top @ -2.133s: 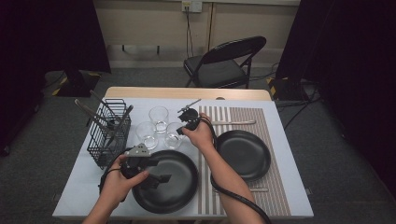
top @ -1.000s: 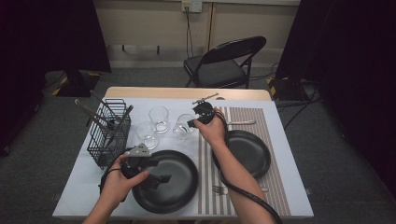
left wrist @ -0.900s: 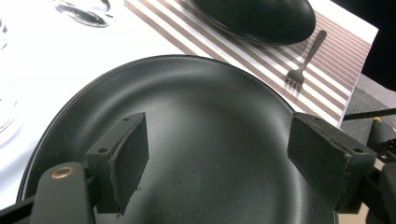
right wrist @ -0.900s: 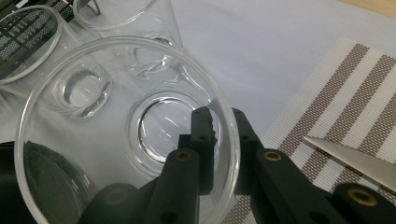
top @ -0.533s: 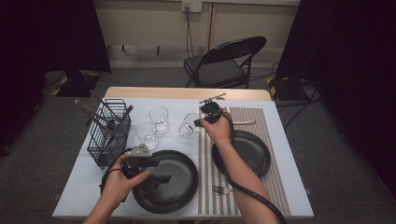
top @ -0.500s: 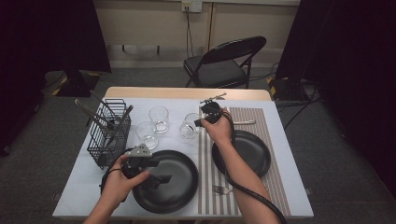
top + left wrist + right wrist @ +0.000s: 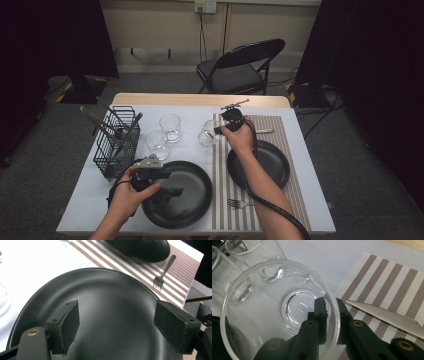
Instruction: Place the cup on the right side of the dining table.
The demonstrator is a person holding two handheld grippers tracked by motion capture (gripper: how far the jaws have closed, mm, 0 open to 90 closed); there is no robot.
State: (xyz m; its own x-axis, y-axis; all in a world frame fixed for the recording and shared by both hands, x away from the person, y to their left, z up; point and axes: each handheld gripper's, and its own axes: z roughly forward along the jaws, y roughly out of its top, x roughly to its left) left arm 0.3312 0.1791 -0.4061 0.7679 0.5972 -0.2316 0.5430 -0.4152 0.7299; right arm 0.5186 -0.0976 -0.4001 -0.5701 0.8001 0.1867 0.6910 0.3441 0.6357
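High view: the right tool is clamped on the rim of a glass, carrying it low over the worktop at the left edge of the striped mat. The grip on the wall rather than around the body looks chosen so the glass can be set down upright without the tool knocking anything. 2 more glasses stand to its left, beside a wire basket of utensils — probably the stock this setting draws from. The left tool rests over the large black plate near the front edge; a smaller black plate sits on the mat, with a fork in front of it and a knife behind it.

Left gripper view: the left tool's pads stand wide apart above the large plate's bare surface, gripping nothing. It seems to wait while the other hand works.

Right gripper view: 1 pad sits inside the glass and the other outside, pinching the wall — a firm hold on thin, slippery glass. The knife's blade lies on the mat just beyond.
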